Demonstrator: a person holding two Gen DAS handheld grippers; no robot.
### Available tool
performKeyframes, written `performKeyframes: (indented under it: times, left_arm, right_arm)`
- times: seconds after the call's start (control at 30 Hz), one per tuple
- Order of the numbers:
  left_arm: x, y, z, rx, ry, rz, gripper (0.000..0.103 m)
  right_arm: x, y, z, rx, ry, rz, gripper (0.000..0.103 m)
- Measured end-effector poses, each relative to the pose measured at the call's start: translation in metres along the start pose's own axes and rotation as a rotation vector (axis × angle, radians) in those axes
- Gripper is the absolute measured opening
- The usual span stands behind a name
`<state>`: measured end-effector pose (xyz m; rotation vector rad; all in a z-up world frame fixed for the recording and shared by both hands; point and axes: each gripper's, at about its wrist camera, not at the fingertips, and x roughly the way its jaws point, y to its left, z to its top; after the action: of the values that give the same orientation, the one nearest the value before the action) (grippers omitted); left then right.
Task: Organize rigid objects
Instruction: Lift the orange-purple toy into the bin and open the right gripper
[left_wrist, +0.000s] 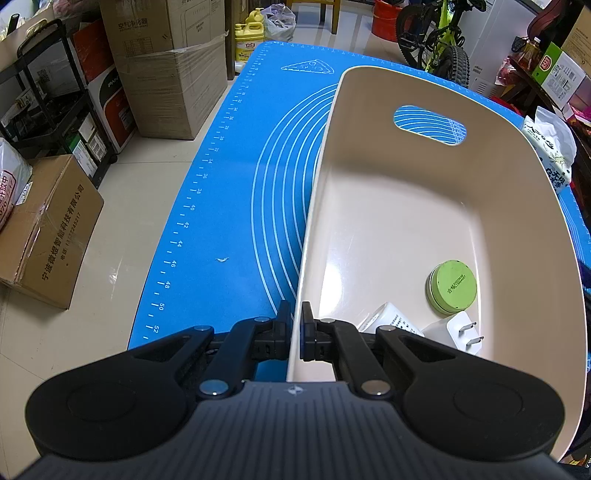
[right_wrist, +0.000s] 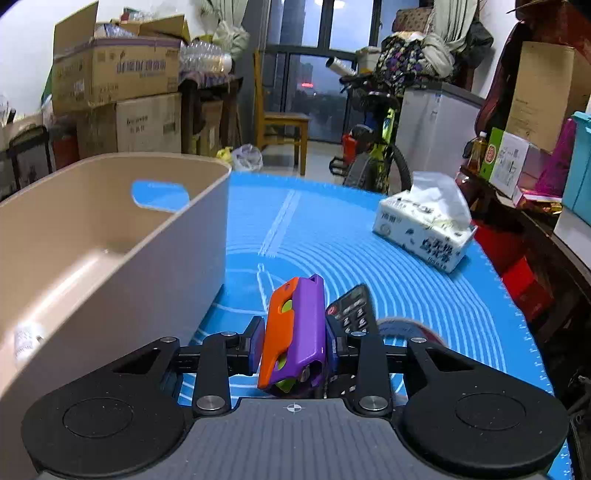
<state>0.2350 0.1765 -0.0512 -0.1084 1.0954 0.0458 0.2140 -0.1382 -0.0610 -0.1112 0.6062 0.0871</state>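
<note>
A beige plastic bin (left_wrist: 369, 96) stands on the blue mat (left_wrist: 221, 206). My left gripper (left_wrist: 295, 325) is shut on the bin's near left wall. Inside the bin lie a green round tin (left_wrist: 452, 287), a white plug adapter (left_wrist: 456, 332) and a white block (left_wrist: 388, 319). In the right wrist view my right gripper (right_wrist: 293, 341) is shut on an orange and purple toy (right_wrist: 295, 332), held above the mat to the right of the bin (right_wrist: 177, 236). Just behind the toy, a black remote control (right_wrist: 354, 306) lies on the mat (right_wrist: 369, 240).
A tissue pack (right_wrist: 424, 229) sits on the mat at the far right. Cardboard boxes (left_wrist: 48, 229) stand on the floor left of the table. A bicycle (right_wrist: 373, 147), a chair (right_wrist: 284, 125) and cluttered shelves (right_wrist: 517, 166) lie beyond the table.
</note>
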Motion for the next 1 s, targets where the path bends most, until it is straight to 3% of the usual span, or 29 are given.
performKeyframes:
  times: [0.3, 0.53, 0.77, 1.0]
  left_arm:
    - [0.0, 0.0, 0.0, 0.0, 0.0, -0.001, 0.005]
    - [0.0, 0.0, 0.0, 0.0, -0.001, -0.002, 0.005]
    - [0.0, 0.0, 0.0, 0.001, 0.0, 0.0, 0.005]
    - [0.0, 0.0, 0.0, 0.001, -0.001, -0.001, 0.005]
  right_arm:
    - [-0.039, 0.0, 0.032, 0.022, -0.115, 0.024, 0.041]
    - [-0.06, 0.02, 0.063, 0.003, -0.164, 0.114, 0.041]
    - [-0.061, 0.06, 0.076, -0.025, -0.126, 0.22, 0.041]
    - [-0.046, 0.109, 0.068, -0.109, 0.007, 0.292, 0.041]
